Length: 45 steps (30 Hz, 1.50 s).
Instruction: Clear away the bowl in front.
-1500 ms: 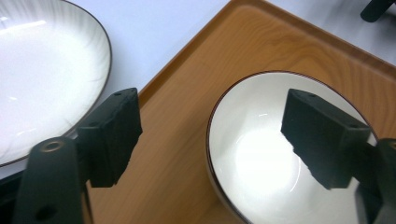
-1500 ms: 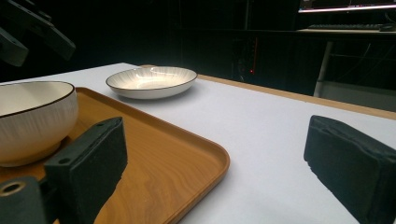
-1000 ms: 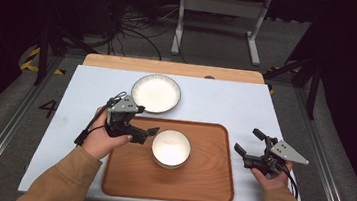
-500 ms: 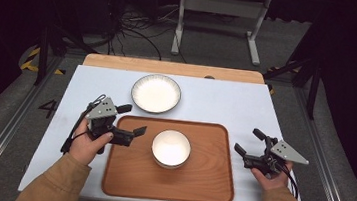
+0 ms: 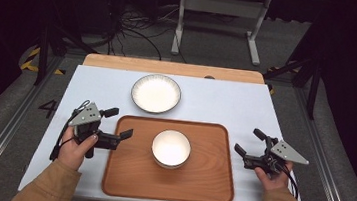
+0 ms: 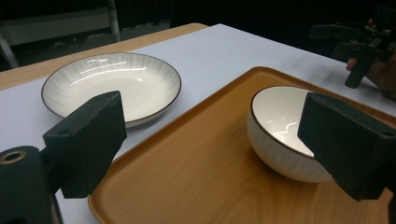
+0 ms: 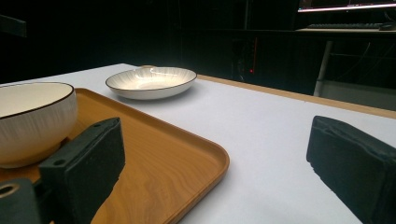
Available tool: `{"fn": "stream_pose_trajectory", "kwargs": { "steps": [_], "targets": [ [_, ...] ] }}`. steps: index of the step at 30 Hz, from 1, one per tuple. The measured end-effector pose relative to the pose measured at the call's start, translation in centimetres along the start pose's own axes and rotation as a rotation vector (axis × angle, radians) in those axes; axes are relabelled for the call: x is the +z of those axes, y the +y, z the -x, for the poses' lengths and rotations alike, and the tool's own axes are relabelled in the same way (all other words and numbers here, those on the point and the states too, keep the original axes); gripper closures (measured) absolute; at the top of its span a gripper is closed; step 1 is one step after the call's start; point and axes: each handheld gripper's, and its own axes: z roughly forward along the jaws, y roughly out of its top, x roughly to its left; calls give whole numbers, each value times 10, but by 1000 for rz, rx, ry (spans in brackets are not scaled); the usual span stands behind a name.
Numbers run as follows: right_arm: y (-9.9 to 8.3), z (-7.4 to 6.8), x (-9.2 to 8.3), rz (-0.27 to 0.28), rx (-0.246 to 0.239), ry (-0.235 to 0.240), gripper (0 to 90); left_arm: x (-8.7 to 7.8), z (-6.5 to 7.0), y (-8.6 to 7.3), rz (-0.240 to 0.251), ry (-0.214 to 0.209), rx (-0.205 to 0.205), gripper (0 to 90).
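The bowl (image 5: 171, 148) sits upright in the middle of the wooden tray (image 5: 128, 180), with nothing touching it; the tray lies on the near half of the white counter (image 5: 216, 104). Beyond the tray's far edge, apart from it, rests a shallow plate (image 5: 156, 93). The left claw (image 5: 116, 126) hovers over the tray's left edge, its jaws spread wide and empty, aimed toward the bowl and plate. The right claw (image 5: 248, 143) waits just off the tray's right edge, jaws likewise spread and holding nothing. The bowl looks placed, so the step in hand seems to be a pause between placements. The next move likely calls for reaching to the plate and pinching its thin rim squarely.
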Motion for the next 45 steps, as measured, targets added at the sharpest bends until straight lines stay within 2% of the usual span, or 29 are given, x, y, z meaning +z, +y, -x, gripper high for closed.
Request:
{"fn": "stream_pose_trajectory", "kwargs": {
  "steps": [2,8,18,30,40,45],
  "targets": [
    [0,0,0,0,-1,0,49,-1,-2,-1,-2,3,7,88],
    [0,0,0,0,2,-1,44,-10,-8,-17,11,25,-19,88],
    [0,0,0,1,-3,1,42,-25,-18,-34,34,53,-44,88],
    [0,0,0,3,-7,1,42,-26,-25,-55,49,68,-62,83],
    [0,-1,0,5,-7,3,42,-28,-28,-66,70,88,-51,82],
    [0,-1,0,5,-8,4,42,-26,-27,-68,59,89,-45,83]
  ]
}}
